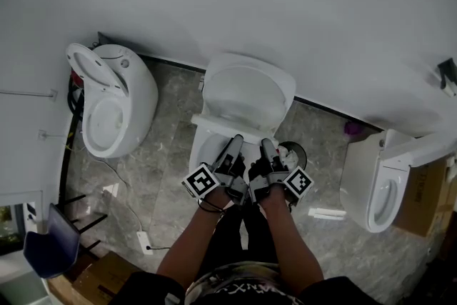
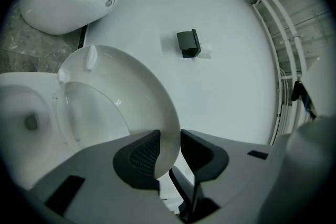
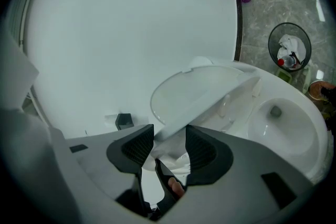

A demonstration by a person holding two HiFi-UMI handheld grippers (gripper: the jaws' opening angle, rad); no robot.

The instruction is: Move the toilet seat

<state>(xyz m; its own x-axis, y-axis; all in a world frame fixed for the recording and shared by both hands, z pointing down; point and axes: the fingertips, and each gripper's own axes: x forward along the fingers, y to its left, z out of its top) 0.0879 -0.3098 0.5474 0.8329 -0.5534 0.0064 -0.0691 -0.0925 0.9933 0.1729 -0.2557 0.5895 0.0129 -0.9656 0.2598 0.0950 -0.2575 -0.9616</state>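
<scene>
Grip first: my left gripper is clamped on the rim of the white oval plastic toilet seat, which stands tilted up over the middle white porcelain toilet bowl. Just to its right, my right gripper pinches the same rim. A black round mesh bin stands further right.
</scene>
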